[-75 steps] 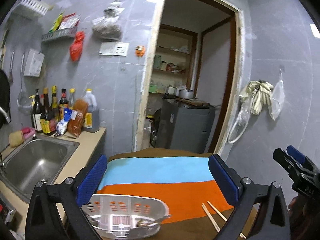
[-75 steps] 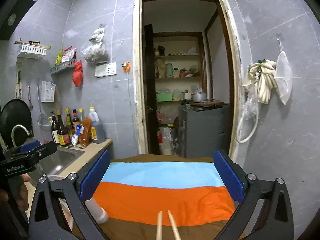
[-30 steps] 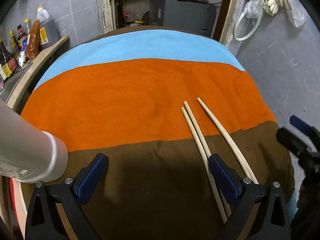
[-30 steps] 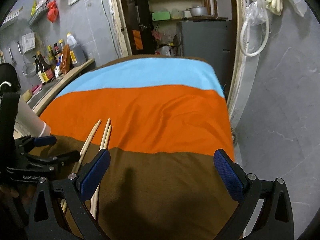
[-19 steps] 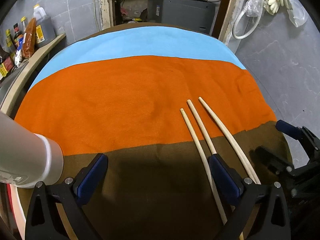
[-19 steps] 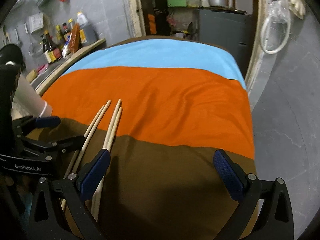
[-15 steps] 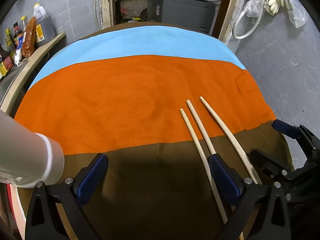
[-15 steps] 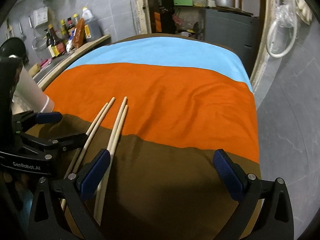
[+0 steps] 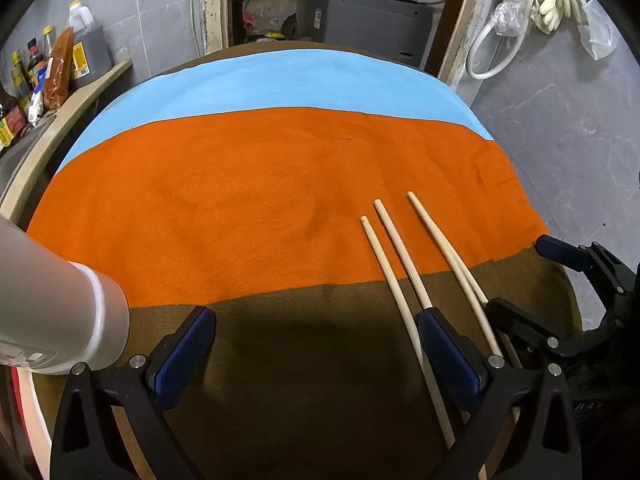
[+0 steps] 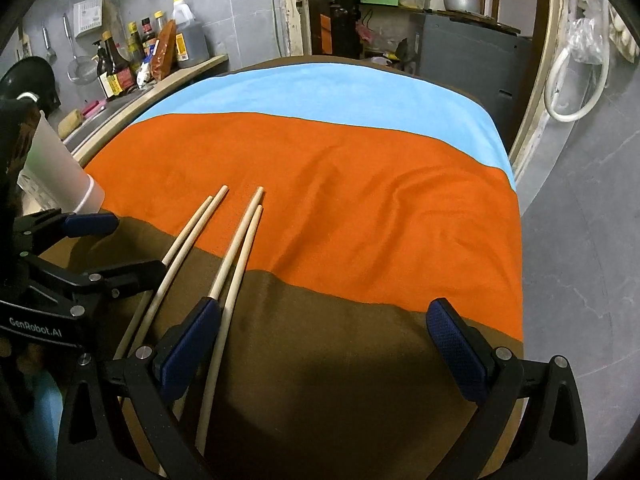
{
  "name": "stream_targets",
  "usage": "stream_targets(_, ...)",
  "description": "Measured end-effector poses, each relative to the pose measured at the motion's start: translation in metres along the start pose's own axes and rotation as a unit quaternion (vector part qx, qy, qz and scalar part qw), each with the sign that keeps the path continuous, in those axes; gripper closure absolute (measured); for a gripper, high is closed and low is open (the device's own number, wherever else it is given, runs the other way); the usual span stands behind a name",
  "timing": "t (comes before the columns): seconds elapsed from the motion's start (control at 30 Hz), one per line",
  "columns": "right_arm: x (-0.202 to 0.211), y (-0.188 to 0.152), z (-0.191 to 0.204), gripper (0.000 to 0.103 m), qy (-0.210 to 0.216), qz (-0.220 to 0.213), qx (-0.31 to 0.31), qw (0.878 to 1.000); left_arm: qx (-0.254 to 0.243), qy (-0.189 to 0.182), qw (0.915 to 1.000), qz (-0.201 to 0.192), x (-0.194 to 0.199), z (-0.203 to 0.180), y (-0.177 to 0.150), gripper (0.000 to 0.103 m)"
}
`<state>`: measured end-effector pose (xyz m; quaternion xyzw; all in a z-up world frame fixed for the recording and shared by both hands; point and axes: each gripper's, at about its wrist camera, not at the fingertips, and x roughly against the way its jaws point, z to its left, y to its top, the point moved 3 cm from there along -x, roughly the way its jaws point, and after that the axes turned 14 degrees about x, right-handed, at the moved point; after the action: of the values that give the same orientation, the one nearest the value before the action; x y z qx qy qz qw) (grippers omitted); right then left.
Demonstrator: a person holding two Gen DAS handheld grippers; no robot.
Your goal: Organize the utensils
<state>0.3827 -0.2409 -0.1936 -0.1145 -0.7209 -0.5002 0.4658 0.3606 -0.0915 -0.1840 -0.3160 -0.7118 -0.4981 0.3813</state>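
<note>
Several pale wooden chopsticks (image 9: 400, 264) lie side by side on the striped cloth, tips on the orange band, shafts running back over the brown band; they also show in the right wrist view (image 10: 236, 252). My left gripper (image 9: 316, 348) is open and empty, its right finger over the chopstick shafts. My right gripper (image 10: 324, 344) is open and empty, its left finger over the chopsticks. A white plastic utensil cup (image 9: 52, 312) stands at the left table edge, also in the right wrist view (image 10: 56, 172).
The round table wears a blue, orange and brown cloth (image 9: 256, 184). A kitchen counter with sauce bottles (image 10: 152, 52) and a sink lies left. A doorway and grey cabinet (image 9: 360, 12) are behind. Grey tiled floor (image 10: 580, 216) lies right of the table.
Both grippers tilted down from the room toward the table. The right gripper has moved closer to the chopsticks, and both views now hover low over them.
</note>
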Motion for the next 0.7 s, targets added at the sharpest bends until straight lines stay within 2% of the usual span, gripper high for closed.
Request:
stream_targets(0.27,0.001,-0.001,-0.002,0.002,-0.002,-0.003,0.003,1.000,-0.002,-0.006,1.0000,0.002,-0.001,0.003,0.000,0.000)
stream_targets(0.37,0.003,-0.005,-0.011,0.002,-0.044,0.008,0.001,0.999,-0.004,-0.007,1.0000,0.004,-0.001,0.003,0.001,0.002)
stream_targets(0.4,0.003,-0.008,-0.016,0.002,-0.044,0.010,-0.004,0.999,-0.006,-0.008,0.9999,0.005,0.000,0.002,0.001,0.006)
stream_targets(0.47,0.005,-0.009,-0.023,0.002,-0.031,0.009,-0.020,0.999,-0.012,-0.012,0.9998,0.007,0.002,-0.001,0.001,0.012)
stream_targets(0.53,0.005,-0.005,-0.022,0.002,-0.030,0.005,-0.009,0.999,-0.021,-0.015,0.9996,0.007,0.003,-0.005,0.000,0.019)
stream_targets(0.7,0.007,0.005,-0.020,0.002,0.023,-0.031,-0.021,0.999,-0.041,-0.012,0.9991,0.005,0.000,-0.010,0.003,0.022)
